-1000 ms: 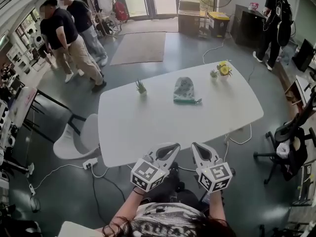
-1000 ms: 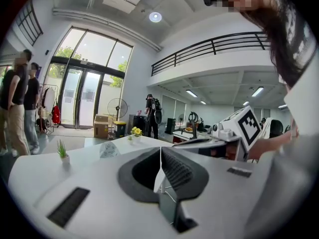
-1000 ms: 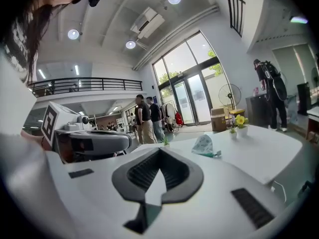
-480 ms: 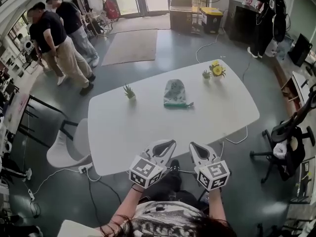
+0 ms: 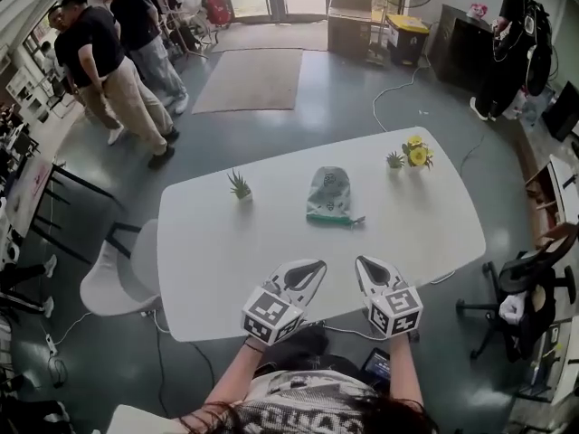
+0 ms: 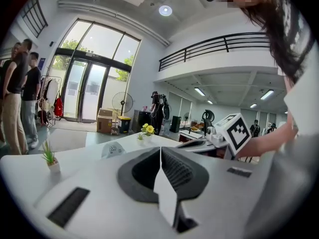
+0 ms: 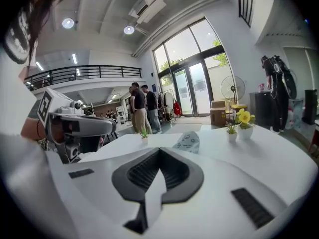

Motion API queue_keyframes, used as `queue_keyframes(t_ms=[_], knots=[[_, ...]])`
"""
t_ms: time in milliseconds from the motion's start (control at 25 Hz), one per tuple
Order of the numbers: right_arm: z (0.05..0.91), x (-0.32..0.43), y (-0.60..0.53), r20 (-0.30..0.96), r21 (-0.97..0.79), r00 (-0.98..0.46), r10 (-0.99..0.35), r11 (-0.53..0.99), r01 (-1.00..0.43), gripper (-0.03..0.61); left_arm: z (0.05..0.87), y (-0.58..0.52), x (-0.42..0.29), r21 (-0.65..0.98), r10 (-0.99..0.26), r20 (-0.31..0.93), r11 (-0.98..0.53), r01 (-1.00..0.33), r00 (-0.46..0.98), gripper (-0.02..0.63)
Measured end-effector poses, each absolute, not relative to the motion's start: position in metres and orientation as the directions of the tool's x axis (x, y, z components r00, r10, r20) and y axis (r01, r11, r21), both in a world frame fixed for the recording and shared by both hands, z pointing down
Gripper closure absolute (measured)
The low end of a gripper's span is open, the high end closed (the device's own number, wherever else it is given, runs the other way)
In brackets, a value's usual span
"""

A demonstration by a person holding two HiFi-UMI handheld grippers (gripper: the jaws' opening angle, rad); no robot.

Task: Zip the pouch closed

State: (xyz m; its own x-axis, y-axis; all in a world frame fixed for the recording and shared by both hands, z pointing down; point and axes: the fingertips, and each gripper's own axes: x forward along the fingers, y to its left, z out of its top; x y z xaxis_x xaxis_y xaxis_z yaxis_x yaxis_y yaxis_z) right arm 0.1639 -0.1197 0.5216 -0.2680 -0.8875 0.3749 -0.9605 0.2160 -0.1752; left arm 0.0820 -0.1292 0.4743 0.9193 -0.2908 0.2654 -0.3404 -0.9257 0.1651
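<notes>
Right now, the left gripper (image 5: 317,267) and right gripper (image 5: 363,263) are hovering side by side over the worktop's (image 5: 208,269) near edge, fingers (image 6: 174,173) pressed together on nothing, apparently lining up toward the pouch (image 5: 329,194) lying untouched farther off, mid-worktop.

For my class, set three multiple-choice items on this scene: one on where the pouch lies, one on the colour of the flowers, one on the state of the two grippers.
1. Where does the pouch lie?
A) in the middle of the table
B) on the floor
C) on a chair
2. What colour are the flowers?
A) red
B) yellow
C) blue
3. How do the left gripper and right gripper stand?
A) both open
B) one shut on the pouch
C) both shut, empty
Answers: 1 A, it lies mid-table, apart from both grippers; 2 B, the blooms are yellow; 3 C, each gripper view shows its jaws together with nothing between.
</notes>
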Motion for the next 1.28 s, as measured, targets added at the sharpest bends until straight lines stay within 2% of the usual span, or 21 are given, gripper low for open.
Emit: queue_keyframes(t_ms=[280, 560, 800, 1040, 1160, 1240, 1280], knots=[[0.572, 0.198, -0.18, 0.486, -0.092, -0.281, -0.828, 0.271, -0.958, 0.573, 0.499, -0.169, 0.099, 0.195, -0.263, 0.295, -0.924, -0.328, 0.918, 0.6], [0.63, 0.238, -0.215, 0.644, -0.016, -0.291, -0.708, 0.368, -0.93, 0.463, 0.512, -0.185, 0.111, 0.215, -0.251, 0.316, -0.92, -0.327, 0.915, 0.6], [0.668, 0.257, -0.236, 0.754, 0.017, -0.313, -0.578, 0.493, -0.87, 0.42, 0.524, -0.188, 0.117, 0.229, -0.268, 0.335, -0.907, -0.354, 0.903, 0.6], [0.71, 0.257, -0.25, 0.839, 0.029, -0.338, -0.427, 0.655, -0.755, 0.403, 0.533, -0.19, 0.115, 0.229, -0.344, 0.364, -0.868, -0.441, 0.866, 0.6], [0.719, 0.252, -0.253, 0.852, -0.004, -0.375, -0.364, 0.714, -0.701, 0.405, 0.534, -0.188, 0.111, 0.229, -0.391, 0.382, -0.838, -0.496, 0.837, 0.6], [0.717, 0.249, -0.25, 0.853, -0.029, -0.404, -0.331, 0.742, -0.669, 0.435, 0.536, -0.186, 0.107, 0.225, -0.415, 0.399, -0.82, -0.526, 0.818, 0.6], [0.714, 0.247, -0.249, 0.848, -0.037, -0.418, -0.327, 0.75, -0.66, 0.504, 0.538, -0.185, 0.105, 0.222, -0.425, 0.407, -0.813, -0.539, 0.808, 0.6]])
